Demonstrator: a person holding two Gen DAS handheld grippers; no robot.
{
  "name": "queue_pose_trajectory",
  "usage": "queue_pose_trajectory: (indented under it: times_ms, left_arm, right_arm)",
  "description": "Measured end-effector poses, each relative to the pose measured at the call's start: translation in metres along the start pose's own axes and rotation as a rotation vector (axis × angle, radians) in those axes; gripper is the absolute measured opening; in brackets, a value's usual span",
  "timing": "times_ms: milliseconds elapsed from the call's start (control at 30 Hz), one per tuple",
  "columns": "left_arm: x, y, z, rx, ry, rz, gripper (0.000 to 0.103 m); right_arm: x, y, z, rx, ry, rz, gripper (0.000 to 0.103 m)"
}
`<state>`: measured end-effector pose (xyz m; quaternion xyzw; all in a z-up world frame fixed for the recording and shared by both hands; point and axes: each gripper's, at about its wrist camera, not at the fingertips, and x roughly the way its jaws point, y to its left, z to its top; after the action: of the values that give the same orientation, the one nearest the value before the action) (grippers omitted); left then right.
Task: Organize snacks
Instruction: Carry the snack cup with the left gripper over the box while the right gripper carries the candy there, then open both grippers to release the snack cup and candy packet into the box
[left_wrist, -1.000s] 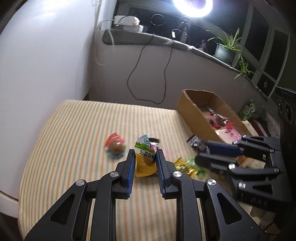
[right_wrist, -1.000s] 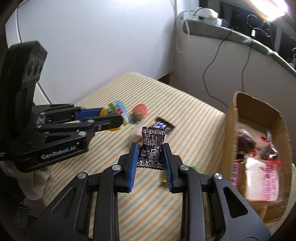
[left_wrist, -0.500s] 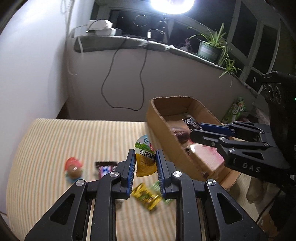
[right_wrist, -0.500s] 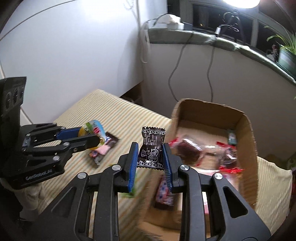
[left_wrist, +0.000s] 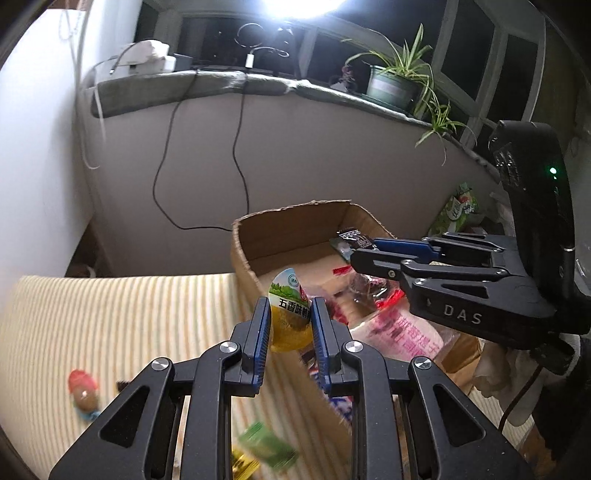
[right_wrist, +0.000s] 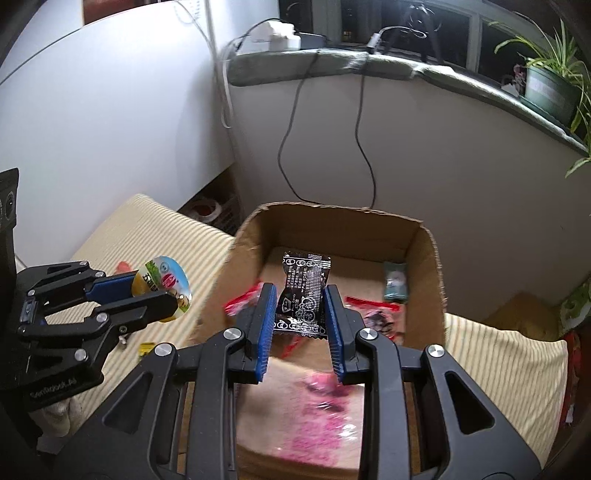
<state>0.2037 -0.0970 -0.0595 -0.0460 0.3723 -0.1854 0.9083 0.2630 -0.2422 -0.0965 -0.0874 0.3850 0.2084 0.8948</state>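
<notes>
Over the cardboard box (right_wrist: 424, 258), already part-filled, the right gripper (right_wrist: 301, 314) clamps a black sachet (right_wrist: 303, 299) and the left gripper (left_wrist: 290, 325) a jelly cup (left_wrist: 290, 317) at its near wall, while a few snacks (left_wrist: 83, 393) wait on the striped bed (left_wrist: 110, 314).

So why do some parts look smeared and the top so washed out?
Left wrist view: a bright lamp blows out the top edge, and the green and yellow wrappers at the bottom are motion-blurred. Right wrist view: the pink-printed bag in the cardboard box is smeared; straight edges bow from the fisheye lens.
</notes>
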Motion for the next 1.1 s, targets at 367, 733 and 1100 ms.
queue_pose_trajectory:
  times_ms: [367, 733, 1100]
  left_arm:
    - [0.022, -0.018, 0.006, 0.026, 0.027, -0.025, 0.021]
    - [0.03, -0.025, 0.005, 0.041, 0.043, -0.032, 0.021]
    - [0.033, -0.032, 0.004, 0.051, 0.055, -0.037, 0.021]
  right_arm:
    - [0.01, -0.025, -0.001, 0.038, 0.014, -0.016, 0.027]
    - [0.01, -0.035, 0.001, 0.048, 0.021, -0.032, 0.027]
    - [0.01, -0.038, 0.0, 0.056, 0.032, -0.036, 0.027]
